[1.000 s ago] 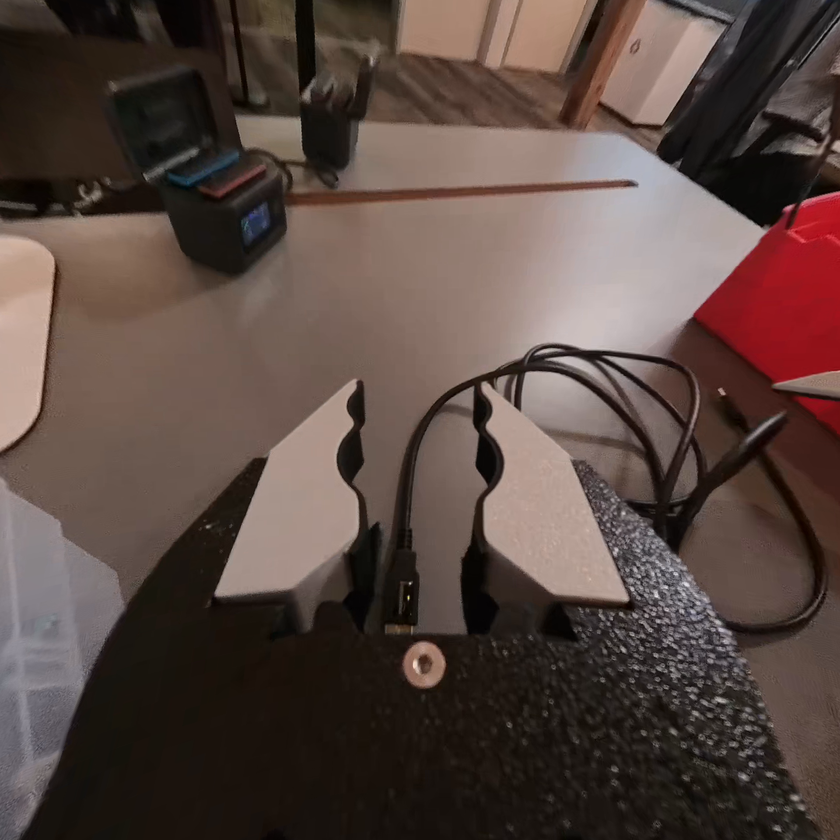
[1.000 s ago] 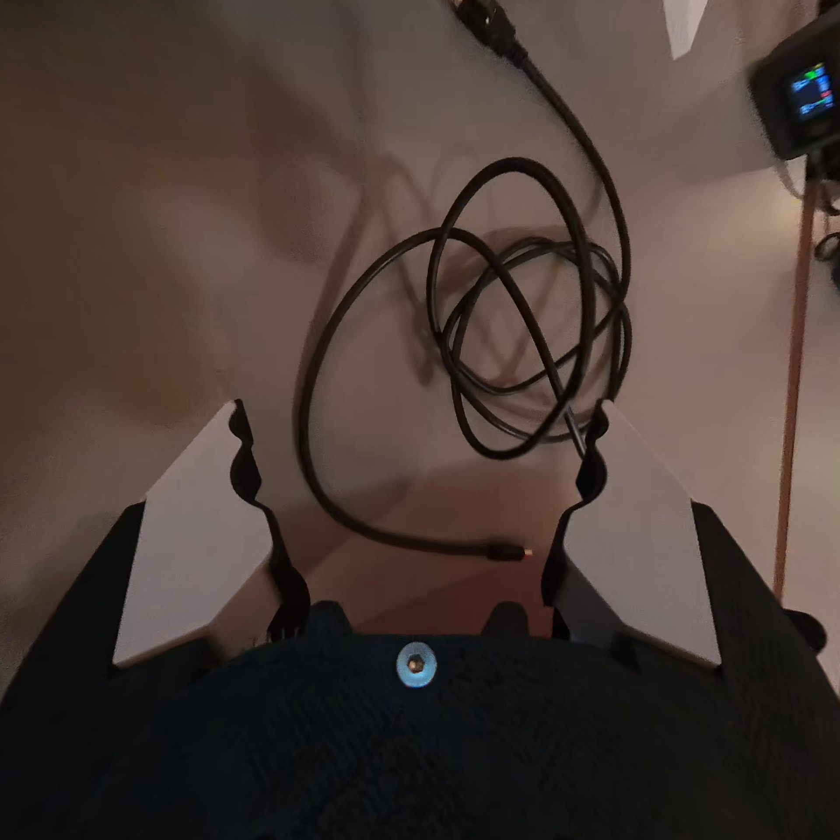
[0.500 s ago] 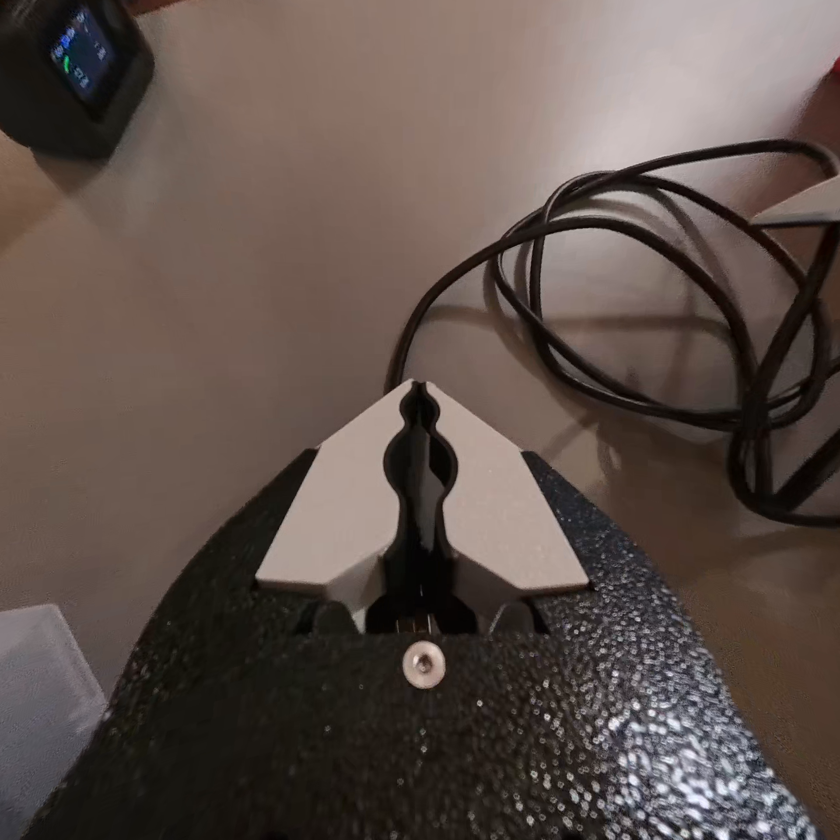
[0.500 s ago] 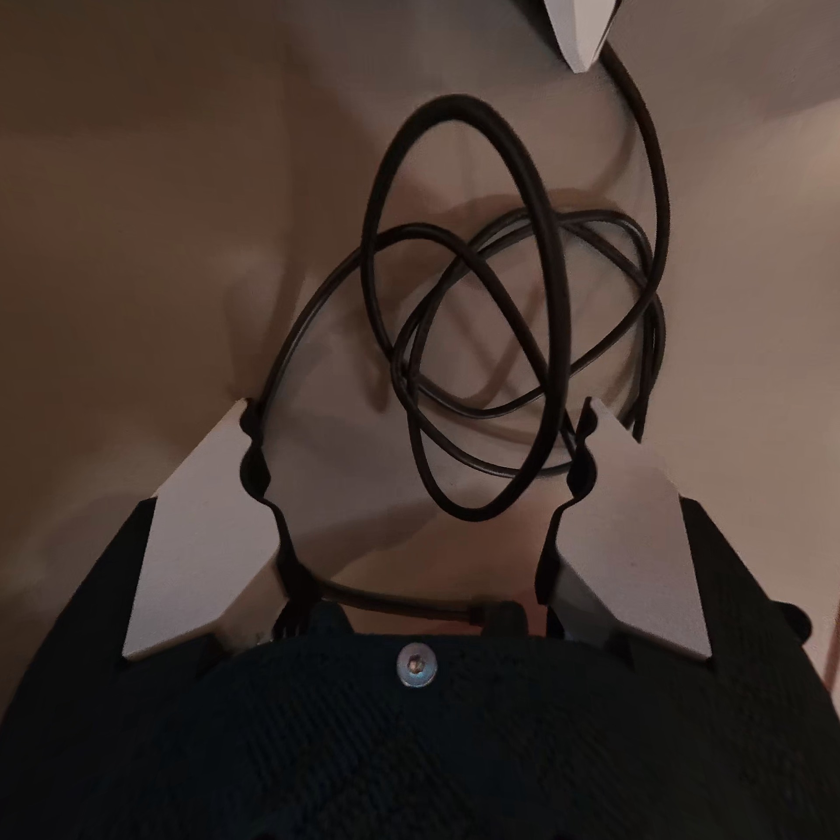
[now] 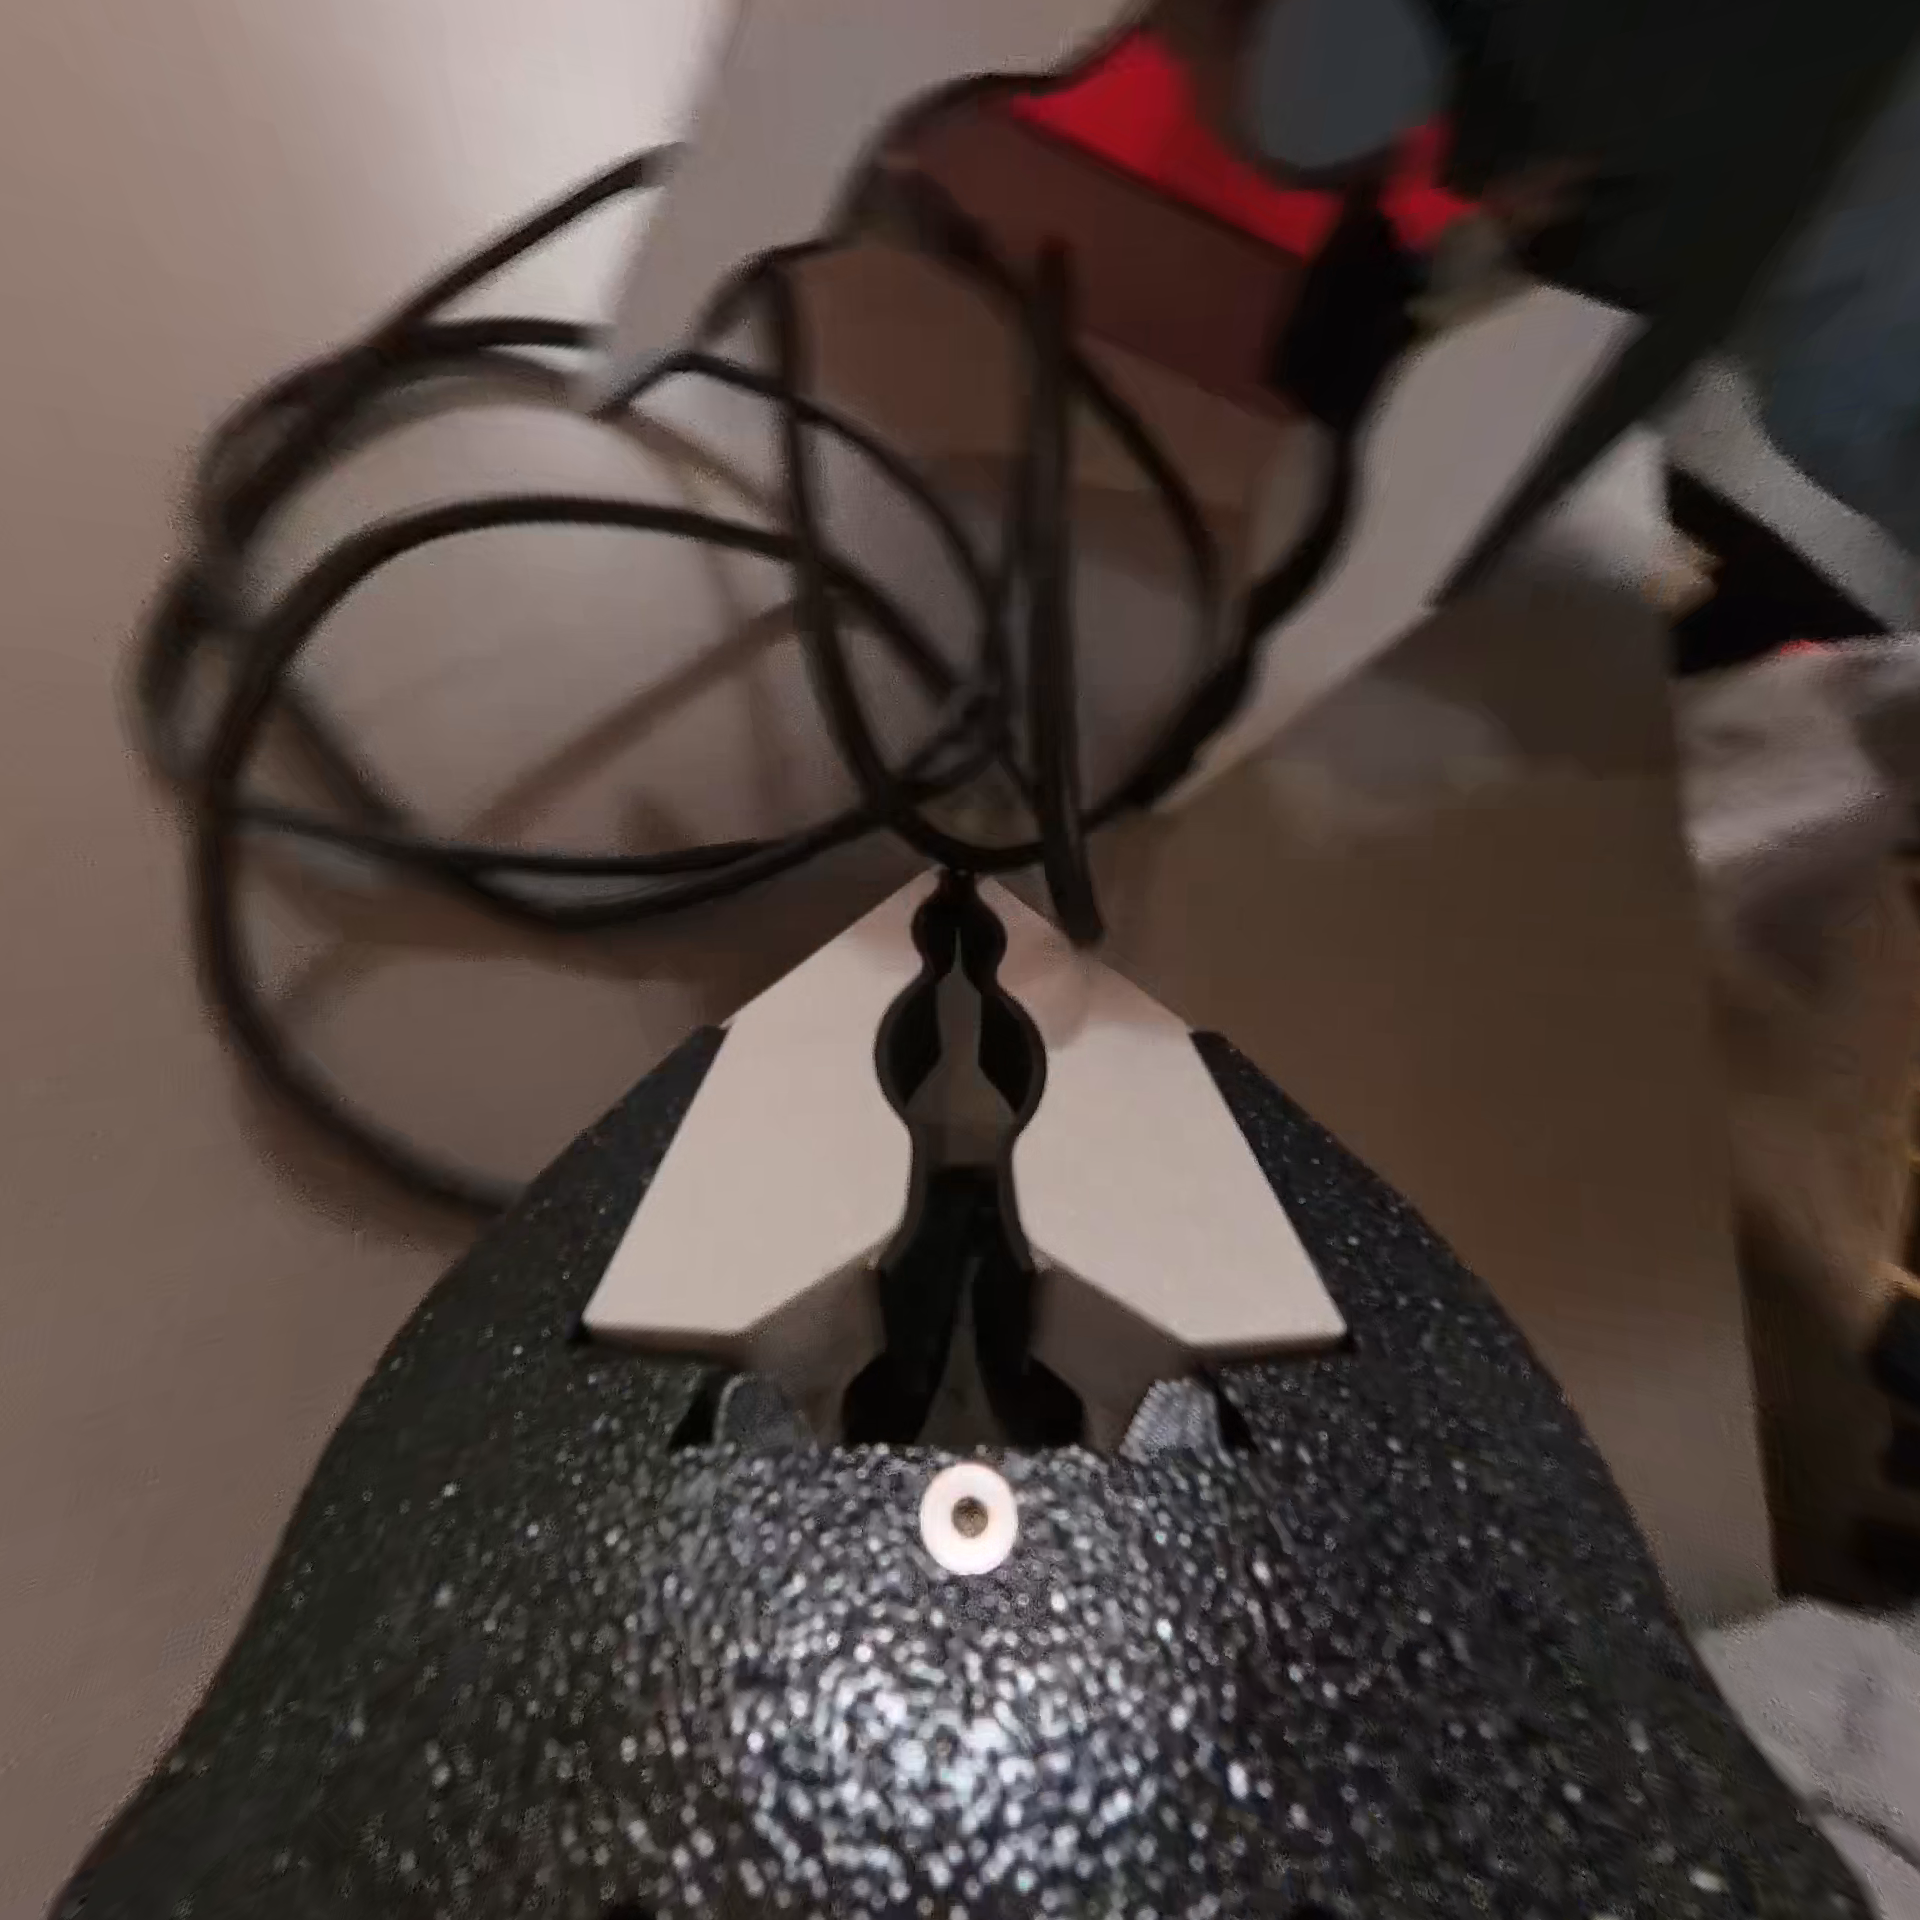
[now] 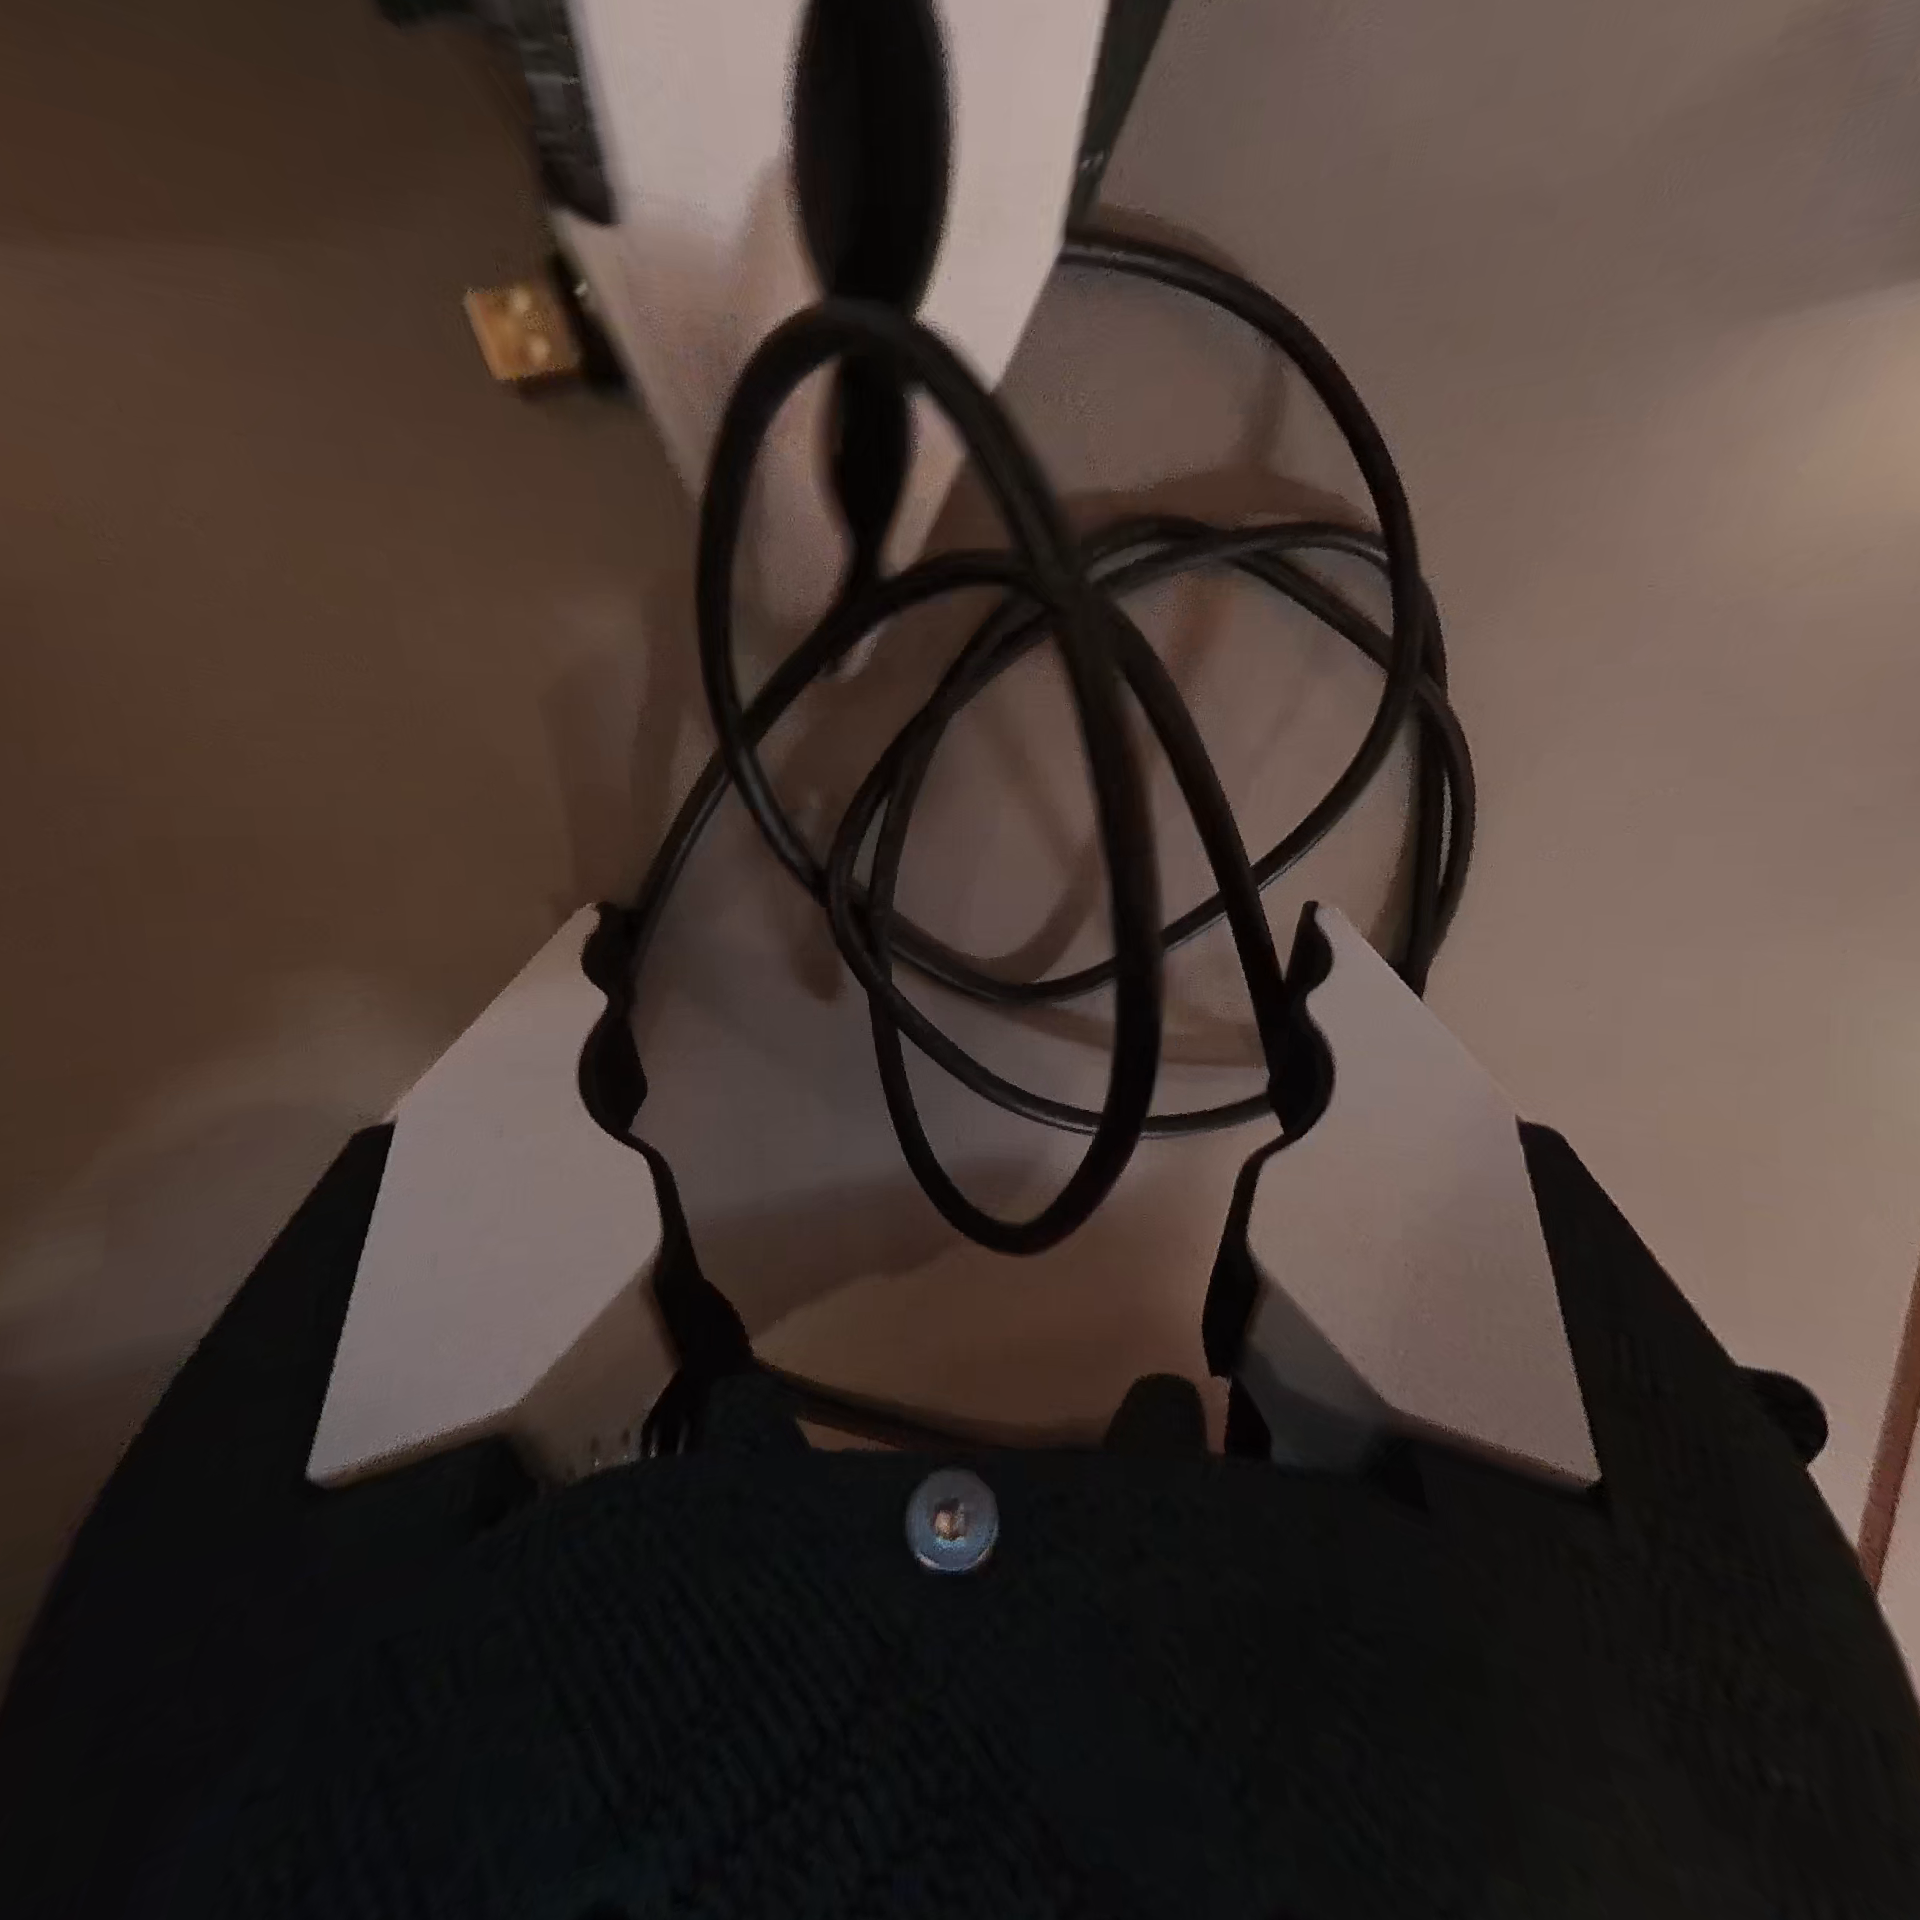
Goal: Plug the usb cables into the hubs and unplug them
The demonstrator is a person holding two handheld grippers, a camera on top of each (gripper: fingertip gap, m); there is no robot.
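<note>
Since the earlier frame, the left gripper [image 5: 961, 894] has gone from spread apart to clenched on the black USB cable [image 5: 499, 665], and the view has swung toward the red box [image 5: 1174, 156] at 1 o'clock. Its two grey fingers meet at their tips, with the plug end of the cable seated in the channel between them; the plug's long axis runs along the fingers, cord end toward 12 o'clock, and the metal tip is hidden near the gripper body. From the fingertips the cord leaves toward 12 o'clock and falls into loose overlapping loops on the tan table [image 5: 260, 1351], spreading from 9 to 12 o'clock; one strand rises nearly upright just right of the fingertips. The picture is motion-blurred, so fine detail of the coil cannot be told. The right gripper [image 6: 956, 925] stands released, fingers wide apart, above the same coil; a loop of cable hangs in the gap between them without being pinched, and a strand passes close under its body at 6 o'clock. In the right wrist view the left gripper shows at 12 o'clock, pointing down toward the coil with the cord leaving its tips. A small gold-coloured part [image 6: 520, 338] lies at 11 o'clock on the table. In the left wrist view the right gripper's fingers appear at 2 o'clock, beside the coil.
</note>
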